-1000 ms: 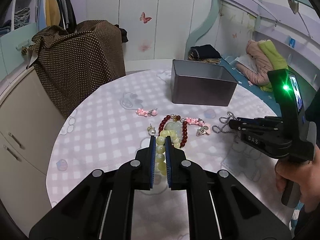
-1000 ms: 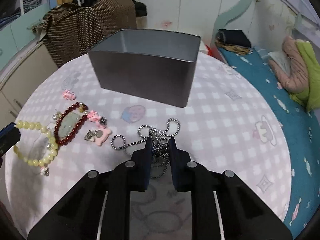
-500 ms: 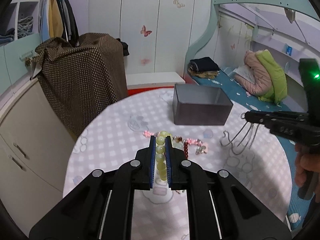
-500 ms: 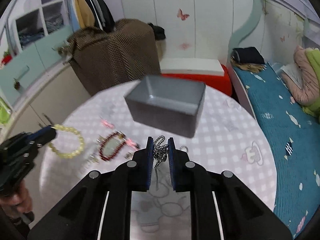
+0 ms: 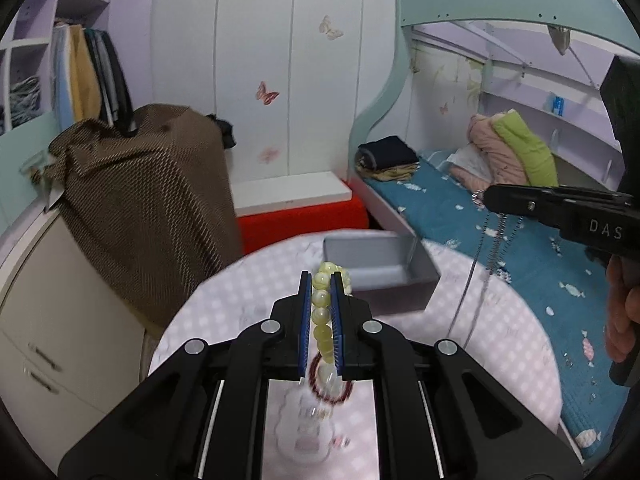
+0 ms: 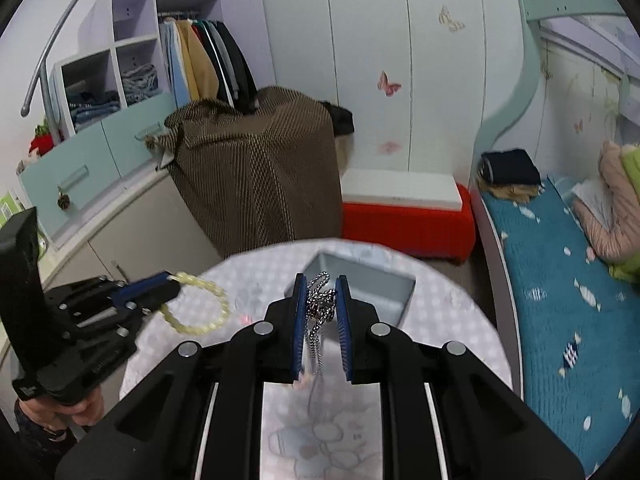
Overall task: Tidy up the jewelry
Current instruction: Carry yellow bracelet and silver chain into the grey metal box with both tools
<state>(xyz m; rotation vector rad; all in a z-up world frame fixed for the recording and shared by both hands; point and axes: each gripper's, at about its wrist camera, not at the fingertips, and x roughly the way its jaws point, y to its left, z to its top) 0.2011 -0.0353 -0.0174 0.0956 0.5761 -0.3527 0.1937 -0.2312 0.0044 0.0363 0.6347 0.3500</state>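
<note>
Evidently both pieces hang clear above the table for dropping into the grey tin [image 5: 384, 268]: the left gripper [image 5: 321, 312], nearly closed, pinches the yellow bead bracelet [image 5: 322, 316] just short of it, while the right gripper [image 6: 321, 312] clamps the silver chain [image 6: 318, 304] before the tin.

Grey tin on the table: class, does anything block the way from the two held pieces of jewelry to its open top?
Nothing visible does. The grey tin stands open and looks empty. The yellow bead bracelet in the left gripper and the silver chain in the right gripper hang above the table, just short of it.
</note>
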